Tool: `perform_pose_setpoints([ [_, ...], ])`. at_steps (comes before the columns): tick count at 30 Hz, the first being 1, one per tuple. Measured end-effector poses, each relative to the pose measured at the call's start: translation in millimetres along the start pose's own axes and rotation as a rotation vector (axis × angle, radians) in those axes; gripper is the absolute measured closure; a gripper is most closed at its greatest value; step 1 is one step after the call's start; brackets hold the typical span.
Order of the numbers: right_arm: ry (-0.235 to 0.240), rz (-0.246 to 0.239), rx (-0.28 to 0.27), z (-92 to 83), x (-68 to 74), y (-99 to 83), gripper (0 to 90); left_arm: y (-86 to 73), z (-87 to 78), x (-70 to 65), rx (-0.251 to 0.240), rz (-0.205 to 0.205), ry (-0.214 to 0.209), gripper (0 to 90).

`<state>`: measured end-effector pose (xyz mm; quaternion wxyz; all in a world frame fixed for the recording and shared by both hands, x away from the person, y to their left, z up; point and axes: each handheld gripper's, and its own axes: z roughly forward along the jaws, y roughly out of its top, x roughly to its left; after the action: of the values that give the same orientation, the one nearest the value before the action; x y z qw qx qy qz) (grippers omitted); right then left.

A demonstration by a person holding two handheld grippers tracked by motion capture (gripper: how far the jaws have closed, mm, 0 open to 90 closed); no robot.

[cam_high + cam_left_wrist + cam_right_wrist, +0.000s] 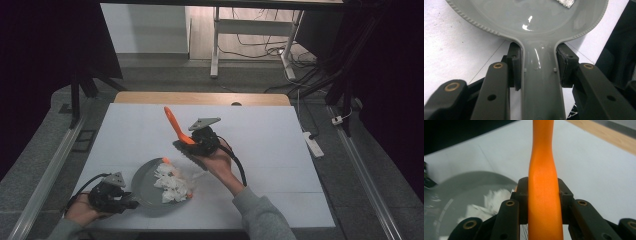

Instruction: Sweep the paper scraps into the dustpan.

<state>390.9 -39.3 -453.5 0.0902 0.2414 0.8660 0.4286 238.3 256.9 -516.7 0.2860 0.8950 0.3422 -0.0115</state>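
White tabletop (280,150): left gripper (117,196) jaws clamp grey pan (145,192) handle; right gripper (200,142) jaws clamp orange handle (172,122); white scraps (172,182) in pan.

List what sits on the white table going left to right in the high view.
left gripper → grey pan → white scraps in the pan → right gripper holding the orange handle
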Motion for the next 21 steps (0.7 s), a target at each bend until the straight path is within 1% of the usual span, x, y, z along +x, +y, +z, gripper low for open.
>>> perform_pose_setpoints([
  [2,-0.024,0.014,0.017,0.3,-5.8,-6.2,70.3,-0.1,0.2,0.2,0.001,0.000,-0.001,61.3],
  [6,-0.070,0.039,0.074,4.0,-15.6,-18.0,70.3,0.1,-0.1,-0.2,0.001,0.002,0.002,61.3],
  [7,-0.077,0.039,0.092,5.4,-17.4,-21.0,70.3,0.1,0.1,-0.4,0.000,0.001,0.000,61.3],
  [8,-0.080,0.052,0.106,7.0,-17.3,-23.9,70.3,0.2,0.1,-0.4,0.002,0.002,0.001,61.3],
  [10,-0.085,0.048,0.130,10.1,-17.2,-29.6,70.3,0.3,0.5,-0.3,0.003,0.002,0.000,61.3],
  [11,-0.083,0.060,0.139,11.3,-15.5,-31.6,70.3,0.3,0.7,-0.2,0.003,0.001,0.000,61.3],
  [12,-0.080,0.052,0.141,12.6,-14.4,-33.2,70.4,0.5,1.0,-0.4,0.002,0.001,0.000,61.3],
  [13,-0.071,0.057,0.143,14.1,-11.6,-33.8,70.4,0.7,1.2,-0.5,0.002,0.002,0.000,61.3],
  [15,-0.047,0.050,0.143,18.6,-4.6,-33.2,70.4,1.3,1.6,-1.0,0.004,0.003,0.001,61.3],
  [17,-0.035,0.026,0.149,25.2,5.6,-30.8,70.4,1.6,1.8,-1.4,0.004,0.003,0.000,61.3],
  [20,-0.001,-0.006,0.145,35.1,20.1,-26.9,70.4,1.7,2.1,-1.1,0.006,0.003,-0.001,61.3],
  [21,0.009,-0.010,0.143,38.0,24.7,-25.4,70.4,1.7,2.3,-1.0,0.005,0.002,-0.001,61.3],
])
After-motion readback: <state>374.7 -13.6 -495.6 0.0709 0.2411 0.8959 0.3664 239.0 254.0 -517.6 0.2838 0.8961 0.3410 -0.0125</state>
